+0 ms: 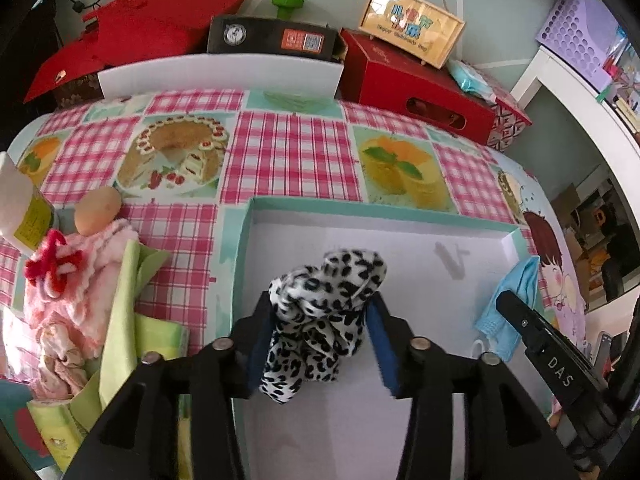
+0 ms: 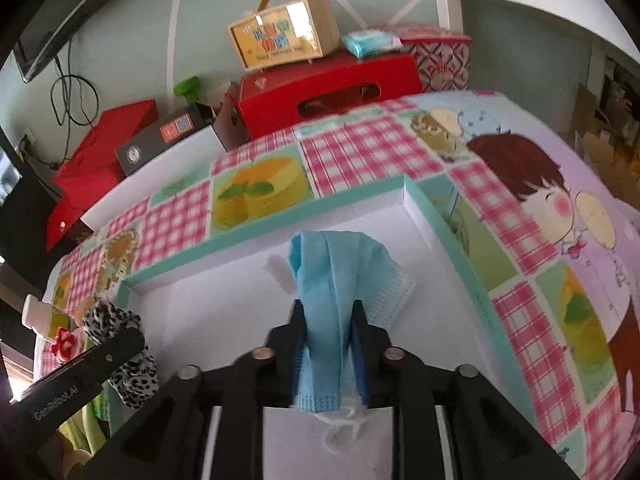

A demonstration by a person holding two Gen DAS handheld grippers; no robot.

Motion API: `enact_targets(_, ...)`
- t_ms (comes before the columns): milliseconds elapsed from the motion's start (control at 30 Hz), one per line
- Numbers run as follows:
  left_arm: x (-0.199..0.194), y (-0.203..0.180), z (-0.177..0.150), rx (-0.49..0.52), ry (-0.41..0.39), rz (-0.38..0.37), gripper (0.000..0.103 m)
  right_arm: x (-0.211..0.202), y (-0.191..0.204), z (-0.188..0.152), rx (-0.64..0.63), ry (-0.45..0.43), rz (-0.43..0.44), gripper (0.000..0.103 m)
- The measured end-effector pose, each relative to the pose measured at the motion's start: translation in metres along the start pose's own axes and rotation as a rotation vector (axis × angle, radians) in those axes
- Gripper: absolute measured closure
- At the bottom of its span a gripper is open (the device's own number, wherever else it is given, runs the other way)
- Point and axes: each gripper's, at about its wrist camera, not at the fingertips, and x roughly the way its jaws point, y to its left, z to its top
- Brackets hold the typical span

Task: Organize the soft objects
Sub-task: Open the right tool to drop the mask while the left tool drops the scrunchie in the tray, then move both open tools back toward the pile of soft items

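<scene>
Leopard-print cloth [image 1: 320, 320] sits bunched between the left gripper [image 1: 320, 312] fingers, over the white floor of the teal-rimmed tray [image 1: 360, 210]. Jaws apart; right blue pad stands clear of the fabric, left pad looks to touch it, hard to say if it presses. Lower end of the cloth blurs against the tray floor, so resting or hanging can't be told.

Blue face mask [image 2: 336, 280] is bunched between the right gripper [image 2: 328, 320] fingers, also over the tray, near its far right corner. Pads sit close on both sides of it; clamped or just released can't be told. Its white ear loop [image 2: 340, 428] trails below, partly blurred.

Left of the tray on the checked tablecloth [image 1: 288, 152]: pink fluffy item [image 1: 84, 280] with a red yarn bow [image 1: 52, 264], green cloth [image 1: 128, 304] partly under the gripper body, cut off at the edge. A brown egg-like thing [image 1: 98, 210] lies beside it, identity unclear. Red boxes [image 1: 416, 84] line the back.
</scene>
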Motion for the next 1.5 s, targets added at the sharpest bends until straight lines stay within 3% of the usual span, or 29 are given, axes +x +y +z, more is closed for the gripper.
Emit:
enact_targets(367, -0.029, -0.002, 0.004, 0.018, -0.051, 0.041, 0.048, -0.034, 0.012, 0.006, -0.042, -0.071, 0.002, 0.064)
enact_targets(633, -0.024, 0.01, 0.004, -0.017, -0.032, 0.097, 0.046, -0.025, 0.01, 0.003, -0.065, -0.012, -0.074, 0.063)
enact_targets(667, -0.023, 0.012, 0.004, -0.023, -0.029, 0.102, 0.037, -0.024, 0.01, 0.002, -0.069, -0.006, -0.082, 0.059)
enact_targets(700, -0.022, 0.014, 0.004, -0.031, -0.027, 0.108, 0.019, -0.023, 0.01, 0.002, -0.073, 0.0, -0.088, 0.052)
enact_targets(833, -0.02, 0.02, 0.004, -0.053, -0.036, 0.13, 0.015, -0.021, 0.011, 0.0, -0.091, 0.002, -0.095, 0.041)
enact_targets(900, -0.02, 0.024, 0.003, -0.071, -0.05, 0.153, 0.011, -0.021, 0.012, 0.0, -0.095, -0.01, -0.087, 0.016)
enact_targets(967, -0.02, 0.028, 0.003, -0.084, -0.065, 0.184, 0.006, -0.022, 0.012, 0.0, -0.092, -0.026, -0.086, 0.0)
enact_targets(1500, -0.021, 0.04, 0.004, -0.127, -0.066, 0.199, 0.004, -0.023, 0.012, 0.001, -0.084, -0.037, -0.092, 0.0)
